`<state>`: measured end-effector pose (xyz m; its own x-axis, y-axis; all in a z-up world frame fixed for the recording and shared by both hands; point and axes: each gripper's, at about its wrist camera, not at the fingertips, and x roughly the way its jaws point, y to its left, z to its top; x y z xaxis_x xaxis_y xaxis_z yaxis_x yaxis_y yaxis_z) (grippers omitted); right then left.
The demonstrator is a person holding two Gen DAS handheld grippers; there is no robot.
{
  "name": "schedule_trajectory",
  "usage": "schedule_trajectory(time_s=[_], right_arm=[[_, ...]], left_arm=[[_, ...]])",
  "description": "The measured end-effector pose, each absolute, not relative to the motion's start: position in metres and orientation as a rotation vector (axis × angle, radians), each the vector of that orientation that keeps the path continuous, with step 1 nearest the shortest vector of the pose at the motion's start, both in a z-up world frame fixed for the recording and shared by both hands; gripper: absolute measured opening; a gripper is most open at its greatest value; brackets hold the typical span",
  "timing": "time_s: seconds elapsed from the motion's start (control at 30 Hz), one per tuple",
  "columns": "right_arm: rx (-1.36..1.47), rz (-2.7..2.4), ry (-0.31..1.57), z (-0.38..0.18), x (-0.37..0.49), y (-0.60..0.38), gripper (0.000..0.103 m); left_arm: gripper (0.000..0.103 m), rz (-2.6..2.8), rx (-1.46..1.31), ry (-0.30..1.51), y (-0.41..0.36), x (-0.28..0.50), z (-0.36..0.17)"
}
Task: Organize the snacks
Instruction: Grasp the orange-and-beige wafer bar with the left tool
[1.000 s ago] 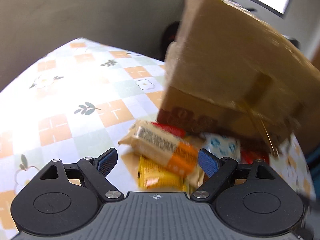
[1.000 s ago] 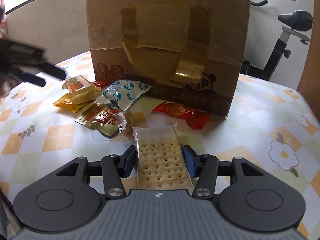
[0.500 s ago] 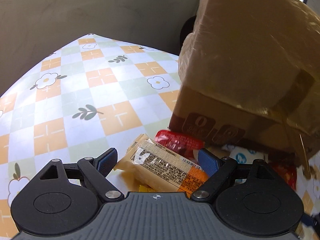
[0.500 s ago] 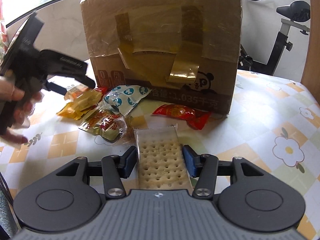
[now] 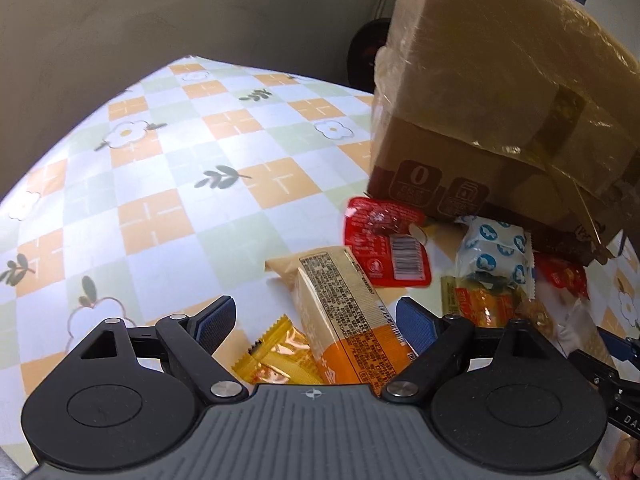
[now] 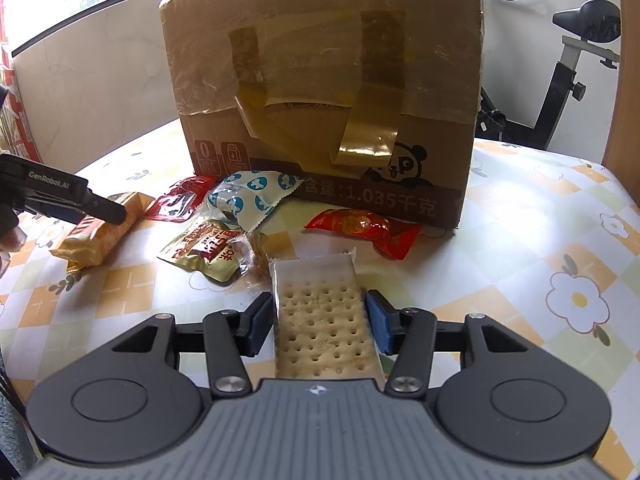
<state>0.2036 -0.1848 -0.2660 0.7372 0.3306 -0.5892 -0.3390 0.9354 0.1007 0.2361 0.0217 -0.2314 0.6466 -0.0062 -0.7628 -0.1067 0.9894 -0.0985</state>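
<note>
The left gripper (image 5: 316, 320) stands wide over the desk (image 5: 168, 184), its blue pads apart from the long gold-and-orange bar (image 5: 344, 312) that lies between them, nearer the right pad; whether that pad touches the wrapper I cannot tell. A yellow foil packet (image 5: 280, 360) lies partly under the bar at its 7 o'clock. At the bar's 1 o'clock lies a flat red packet (image 5: 384, 248), just beside the foot of the taped cardboard box (image 5: 500, 92). At the red packet's 3 o'clock sits a white-and-blue pouch (image 5: 496, 248).

The right gripper (image 6: 320, 320) is at a middling width, closed on a clear-wrapped cracker pack (image 6: 324, 320), pads pressing its two long edges. At the pack's 12 o'clock lies a red candy wrapper (image 6: 360, 228) against the box; at 10 o'clock, a gold-and-red sachet (image 6: 204, 248).
</note>
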Motion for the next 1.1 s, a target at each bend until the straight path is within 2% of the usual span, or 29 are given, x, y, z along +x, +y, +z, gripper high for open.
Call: schedule_trajectory(time_s=[0.1, 0.23, 0.4, 0.5, 0.63, 0.87, 1.1], right_arm=[[-0.019, 0.366, 0.645, -0.267, 0.204, -0.184, 0.053], [-0.025, 0.365, 0.646, -0.266, 0.204, -0.184, 0.053], [-0.04, 0.367, 0.647, -0.266, 0.204, -0.182, 0.053], [-0.037, 0.369, 0.647, -0.266, 0.205, -0.183, 0.053], [-0.035, 0.367, 0.646, -0.265, 0.204, -0.183, 0.053], [-0.024, 0.369, 0.645, -0.265, 0.205, -0.184, 0.053], [-0.028, 0.366, 0.645, -0.265, 0.204, -0.184, 0.053]], left_arm=[[0.082, 0.137, -0.074, 0.841, 0.02, 0.238, -0.228], [0.07, 0.113, -0.114, 0.844, 0.025, 0.239, -0.227], [0.058, 0.073, -0.12, 0.856, 0.023, 0.246, -0.231], [0.055, 0.074, -0.121, 0.851, 0.022, 0.251, -0.237], [0.043, 0.035, -0.124, 0.828, 0.016, 0.243, -0.232], [0.041, -0.078, -0.131, 0.758, -0.005, 0.22, -0.216], [0.041, -0.155, -0.064, 0.788, -0.035, 0.207, -0.228]])
